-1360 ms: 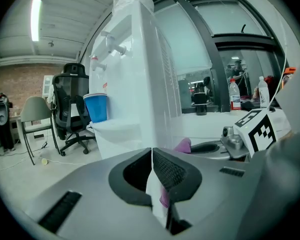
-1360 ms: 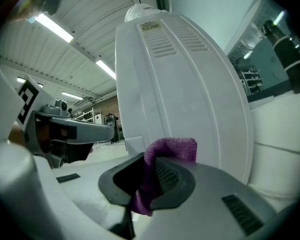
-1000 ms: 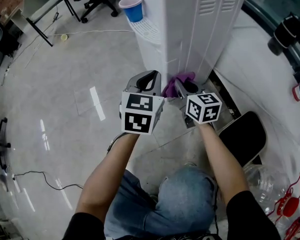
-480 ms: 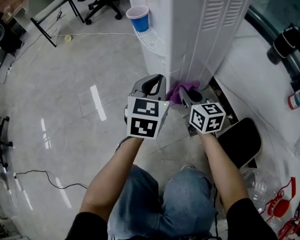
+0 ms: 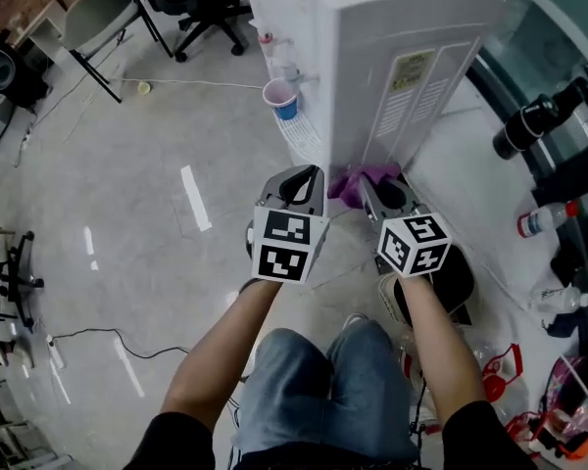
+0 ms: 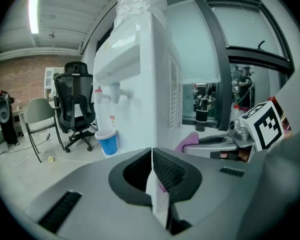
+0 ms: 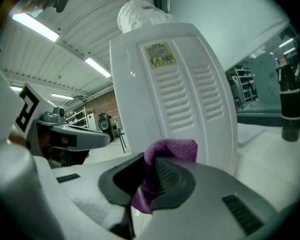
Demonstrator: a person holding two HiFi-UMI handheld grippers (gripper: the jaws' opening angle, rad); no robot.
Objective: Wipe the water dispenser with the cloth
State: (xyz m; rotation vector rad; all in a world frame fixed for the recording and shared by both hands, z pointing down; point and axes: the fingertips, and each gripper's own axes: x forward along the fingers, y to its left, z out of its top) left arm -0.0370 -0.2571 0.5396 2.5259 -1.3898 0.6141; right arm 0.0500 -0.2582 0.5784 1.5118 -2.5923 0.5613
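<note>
Over the last second the head view has lifted and pulled back. The dispenser [image 5: 402, 27] used to fill the top of the frame as a bare slatted wall; now its top and the label on its slatted panel show at upper centre. The two grippers have stayed side by side at mid-frame. The cloth [image 5: 356, 181] is still bunched low on that panel, near its left corner.

The right gripper [image 5: 377, 186] has its jaws clamped on the purple cloth, which pokes out past the tips toward the slats in the right gripper view. Whether it presses on the plastic cannot be told. The left gripper [image 5: 304, 179] sits just left of it, jaws closed and holding nothing.

Judging by this, the wipe is under way but has only reached the bottom of the panel. The slats above and the label area are probably still to be done. The blue cup [image 5: 282, 98] on the tray at the front is well clear.
</note>
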